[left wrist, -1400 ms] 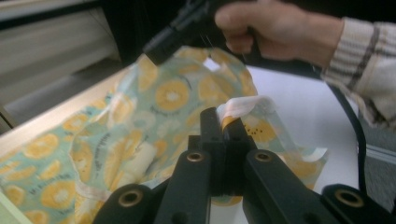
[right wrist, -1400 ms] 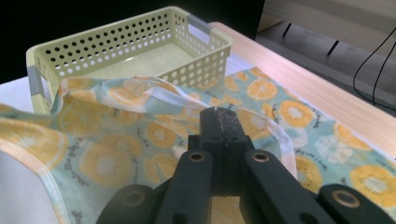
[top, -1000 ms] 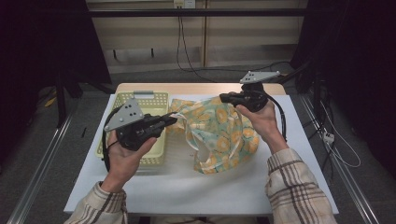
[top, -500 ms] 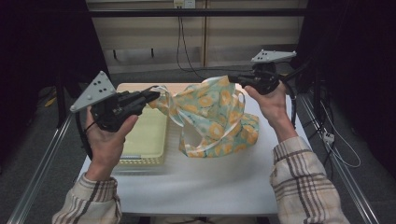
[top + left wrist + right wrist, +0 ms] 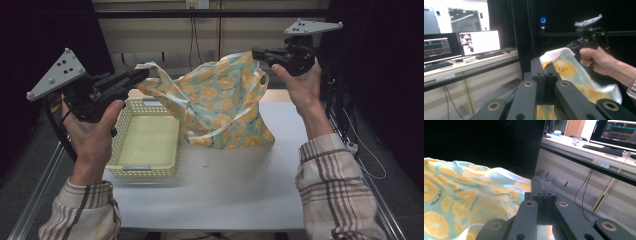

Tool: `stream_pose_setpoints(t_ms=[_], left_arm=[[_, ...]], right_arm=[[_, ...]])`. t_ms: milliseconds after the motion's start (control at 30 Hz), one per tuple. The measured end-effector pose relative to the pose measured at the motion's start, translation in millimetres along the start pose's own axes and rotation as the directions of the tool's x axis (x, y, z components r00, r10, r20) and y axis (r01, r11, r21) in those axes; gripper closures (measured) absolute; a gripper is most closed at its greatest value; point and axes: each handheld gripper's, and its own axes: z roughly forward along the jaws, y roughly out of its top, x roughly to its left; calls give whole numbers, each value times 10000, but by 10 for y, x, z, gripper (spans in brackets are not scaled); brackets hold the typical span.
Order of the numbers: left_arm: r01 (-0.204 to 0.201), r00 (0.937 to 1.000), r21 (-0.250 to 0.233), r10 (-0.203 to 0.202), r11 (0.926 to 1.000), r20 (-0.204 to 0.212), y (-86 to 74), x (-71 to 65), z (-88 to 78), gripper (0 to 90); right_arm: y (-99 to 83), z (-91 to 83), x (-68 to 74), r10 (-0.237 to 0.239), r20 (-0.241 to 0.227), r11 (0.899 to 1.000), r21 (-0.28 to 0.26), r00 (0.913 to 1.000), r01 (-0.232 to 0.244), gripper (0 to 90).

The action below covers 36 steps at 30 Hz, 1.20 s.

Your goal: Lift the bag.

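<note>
From above we see our left gripper point(image 5: 142, 75) clamped on one edge of the orange-print bag point(image 5: 220, 105), which hangs stretched above the white table point(image 5: 225, 185), beside the yellow basket point(image 5: 145, 142). The bag's lower folds hide what lies inside. Our right gripper point(image 5: 257, 52) pinches the opposite edge. The right gripper view shows its jaws pressed together on the cloth; the left gripper view adds monitors point(image 5: 479, 41).
</note>
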Motion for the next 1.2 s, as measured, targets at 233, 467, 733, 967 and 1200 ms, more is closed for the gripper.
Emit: stream_pose_setpoints(t_ms=[233, 467, 733, 967, 1200], left_arm=[[32, 10000, 972, -37, 9953, 46, -320, -14, 170, 900], [300, 9995, 1777, -316, 9836, 62, -585, -5, 399, 900], [548, 9984, 2730, -572, 9604, 7, -923, -7, 712, 896], [946, 9955, 3301, -880, 9392, -348, -1178, 47, 929, 816], [1345, 9908, 3351, -1223, 9325, -574, -1227, 80, 912, 396]], right_arm=[[-362, 144, -144, 528, 219, 9966, 625, 9984, -541, 900], [-738, 226, -336, 1218, 504, 9868, 1015, 9913, -1264, 900], [-976, 221, -439, 1443, 771, 9793, 1319, 9865, -1535, 900], [-1181, 298, -536, 1680, 1193, 9673, 1712, 9785, -1870, 900], [-1242, 401, -534, 1505, 1608, 9600, 2119, 9754, -1830, 851]])
